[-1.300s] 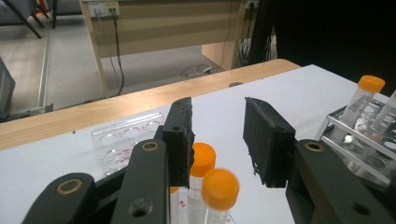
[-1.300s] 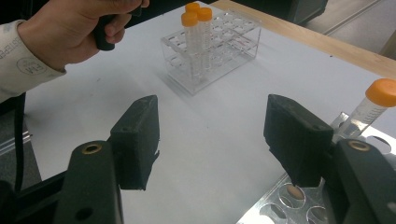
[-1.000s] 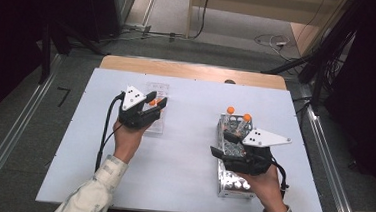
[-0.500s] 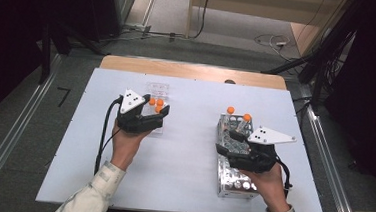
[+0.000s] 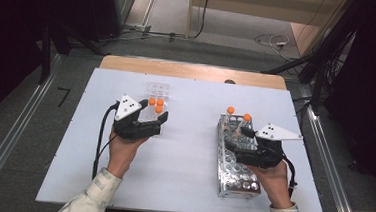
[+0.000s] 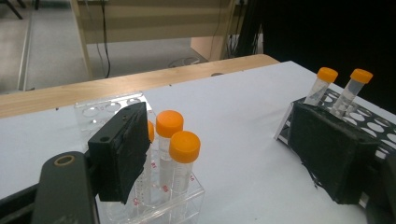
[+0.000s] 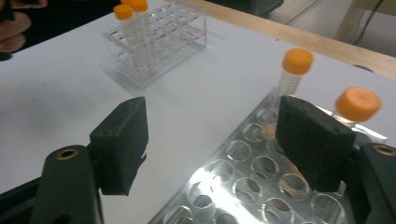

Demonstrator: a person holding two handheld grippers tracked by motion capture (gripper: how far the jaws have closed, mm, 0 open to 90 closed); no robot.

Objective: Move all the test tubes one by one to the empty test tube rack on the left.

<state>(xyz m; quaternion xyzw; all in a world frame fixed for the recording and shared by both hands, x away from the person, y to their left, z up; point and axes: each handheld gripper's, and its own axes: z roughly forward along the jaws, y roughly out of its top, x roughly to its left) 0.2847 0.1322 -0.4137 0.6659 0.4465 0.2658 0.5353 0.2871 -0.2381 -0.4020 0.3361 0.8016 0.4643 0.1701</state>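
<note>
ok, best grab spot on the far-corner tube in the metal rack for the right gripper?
Probably the clear body just under the orange cap, right gripper coming from above: the tube stands almost upright in the metal rack, upper half exposed, its tilted neighbour close beside.

White table (image 5: pixel 180 185) w/ wood back edge (image 5: pixel 188 70); cables (image 5: pixel 273 41) on floor behind.
</note>
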